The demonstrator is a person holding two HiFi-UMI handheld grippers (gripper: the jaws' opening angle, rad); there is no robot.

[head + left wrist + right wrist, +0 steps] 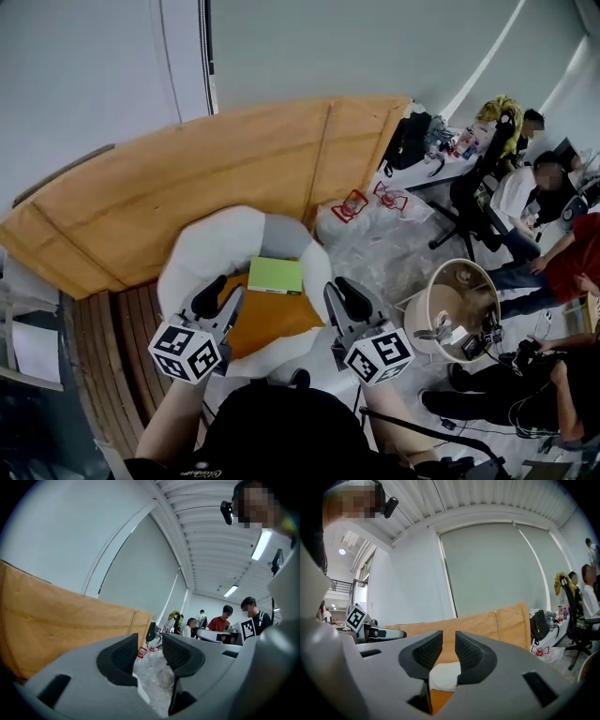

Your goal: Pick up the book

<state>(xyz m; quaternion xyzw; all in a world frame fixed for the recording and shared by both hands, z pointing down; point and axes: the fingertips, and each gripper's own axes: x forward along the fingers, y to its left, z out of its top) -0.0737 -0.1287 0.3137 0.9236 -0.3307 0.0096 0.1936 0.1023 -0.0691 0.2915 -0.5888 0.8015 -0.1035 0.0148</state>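
A light green book (276, 275) lies flat at the back of the orange seat (272, 323) of a white padded chair (220, 244). My left gripper (223, 296) hovers over the seat's left front, a short way from the book. Its jaws stand close together with nothing between them (150, 644). My right gripper (339, 292) hangs beside the chair's right arm, just right of the book, shut and empty (449, 644). The right gripper view shows the chair's white padding (443, 674) below the jaws. Neither gripper view shows the book.
A curved wooden panel (234, 159) stands behind the chair. Crumpled clear plastic (394, 244) and a round beige tub (450, 305) lie on the floor to the right. Further right, several people (534, 197) sit round a desk. Wooden slats (112, 347) run along the left.
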